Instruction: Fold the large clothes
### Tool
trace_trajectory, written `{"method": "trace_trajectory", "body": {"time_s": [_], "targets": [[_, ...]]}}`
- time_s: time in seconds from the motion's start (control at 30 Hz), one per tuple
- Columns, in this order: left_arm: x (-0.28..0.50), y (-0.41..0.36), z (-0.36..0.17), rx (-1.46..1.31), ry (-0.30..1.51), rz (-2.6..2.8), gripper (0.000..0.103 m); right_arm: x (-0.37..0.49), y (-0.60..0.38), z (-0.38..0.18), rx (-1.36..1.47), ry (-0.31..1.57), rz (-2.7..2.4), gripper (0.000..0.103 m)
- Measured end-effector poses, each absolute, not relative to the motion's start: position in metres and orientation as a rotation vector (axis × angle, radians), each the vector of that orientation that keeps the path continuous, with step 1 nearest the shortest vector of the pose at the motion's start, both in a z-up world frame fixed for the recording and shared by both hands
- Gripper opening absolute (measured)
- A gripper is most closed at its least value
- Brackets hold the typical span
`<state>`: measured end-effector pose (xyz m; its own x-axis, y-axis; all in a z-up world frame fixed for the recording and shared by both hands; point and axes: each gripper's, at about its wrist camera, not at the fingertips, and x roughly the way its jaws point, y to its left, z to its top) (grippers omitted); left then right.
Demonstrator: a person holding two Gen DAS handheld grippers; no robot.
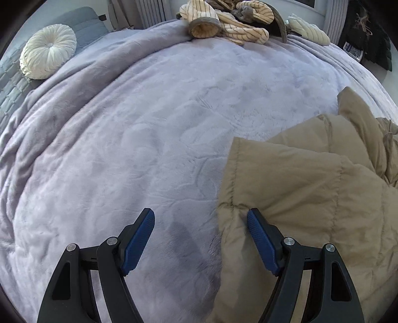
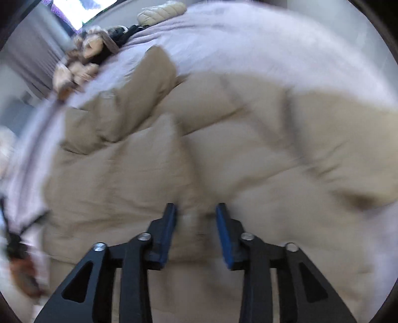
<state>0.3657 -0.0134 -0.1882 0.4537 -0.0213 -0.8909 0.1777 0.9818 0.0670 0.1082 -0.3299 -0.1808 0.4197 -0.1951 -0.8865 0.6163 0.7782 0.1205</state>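
I have a tan quilted puffer jacket (image 1: 306,188) lying rumpled on the lavender plush blanket (image 1: 149,129) that covers the bed, toward the near edge on my right side. I judge it light but bulky: the padded panels look soft and springy, so folds will want to puff back open, and the smooth shell may slide between the pads unless I pinch at a stitched seam or a hem, not mid-panel. My left gripper (image 1: 201,216) is released, jaws standing wide, one pad over bare blanket and the other resting at the jacket's left border beside a vertical seam; nothing is pinched. My right gripper (image 2: 196,211) hangs over the middle of the jacket (image 2: 223,139) with its jaws partly apart and unclenched; the picture is blurred, and I see a fabric ridge between the pads but no clamp on it. The best hold, I think, is that left border seam and a matching edge on the right. To my left the blanket is wide and free for spreading and flipping. At the far edge lie a heap of striped clothes (image 1: 223,22) and a round cream cushion (image 1: 48,51), both well apart from the jacket.
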Motion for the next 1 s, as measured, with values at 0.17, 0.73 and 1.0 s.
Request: {"method": "trace_trajectory", "body": {"time_s": [0.17, 0.73, 1.0], "targets": [[0.343, -0.022, -0.158, 0.193, 1.086, -0.169, 0.078, 0.074, -0.347, -0.167, 0.578, 0.999, -0.525, 0.066], [0.198, -0.199, -0.140, 0.309, 1.177, -0.553, 0.078, -0.059, -0.416, -0.165, 0.956, 0.874, -0.524, 0.101], [0.157, -0.281, -0.147, 0.373, 1.210, -0.664, 0.078, -0.112, -0.469, -0.166, 0.985, 0.797, -0.614, 0.103]]}}
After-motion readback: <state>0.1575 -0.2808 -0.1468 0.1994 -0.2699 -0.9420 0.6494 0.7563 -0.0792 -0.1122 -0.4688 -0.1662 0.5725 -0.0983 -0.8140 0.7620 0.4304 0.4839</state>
